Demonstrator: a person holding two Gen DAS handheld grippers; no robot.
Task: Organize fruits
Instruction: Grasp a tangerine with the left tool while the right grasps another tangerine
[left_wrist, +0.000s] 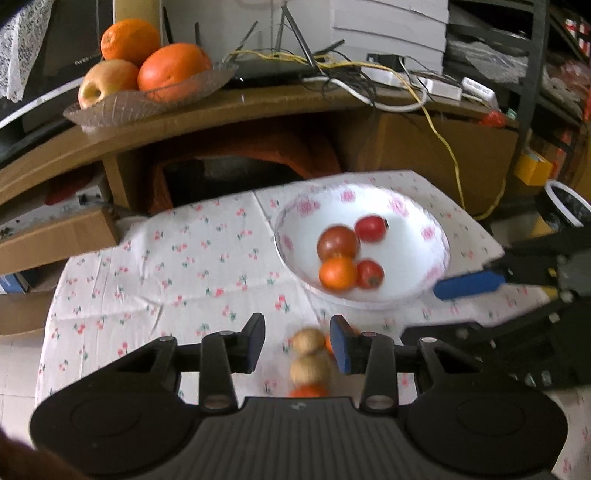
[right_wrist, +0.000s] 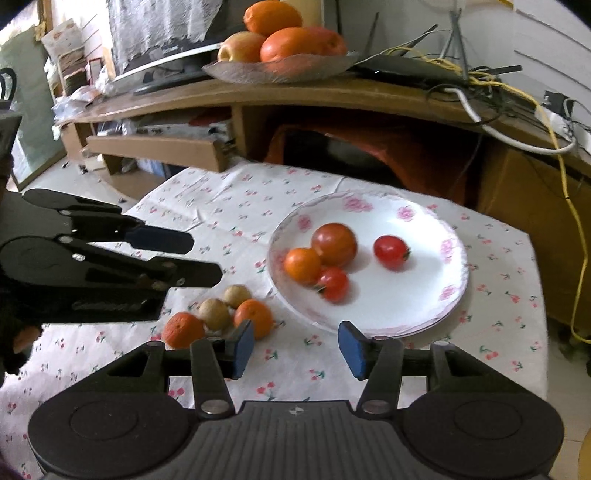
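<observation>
A white flowered plate (right_wrist: 424, 236) (left_wrist: 406, 221) holds a large tomato (right_wrist: 334, 244), two small red tomatoes (right_wrist: 391, 252) and a small orange (right_wrist: 303, 265). Two brown fruits (right_wrist: 215, 313) and two small oranges (right_wrist: 255, 315) lie on the cloth left of the plate. My left gripper (left_wrist: 297, 349) is open just above these loose fruits (left_wrist: 308, 339), empty; it also shows in the right wrist view (right_wrist: 192, 258). My right gripper (right_wrist: 295, 349) is open and empty near the plate's front rim; its blue finger (left_wrist: 467, 284) shows in the left wrist view.
The low table has a cherry-print cloth (right_wrist: 221, 206). Behind it a wooden shelf (right_wrist: 332, 92) carries a glass dish (right_wrist: 258, 72) of large oranges and an apple, plus tangled cables (right_wrist: 480, 77). Cardboard boxes (left_wrist: 55, 236) stand to the left.
</observation>
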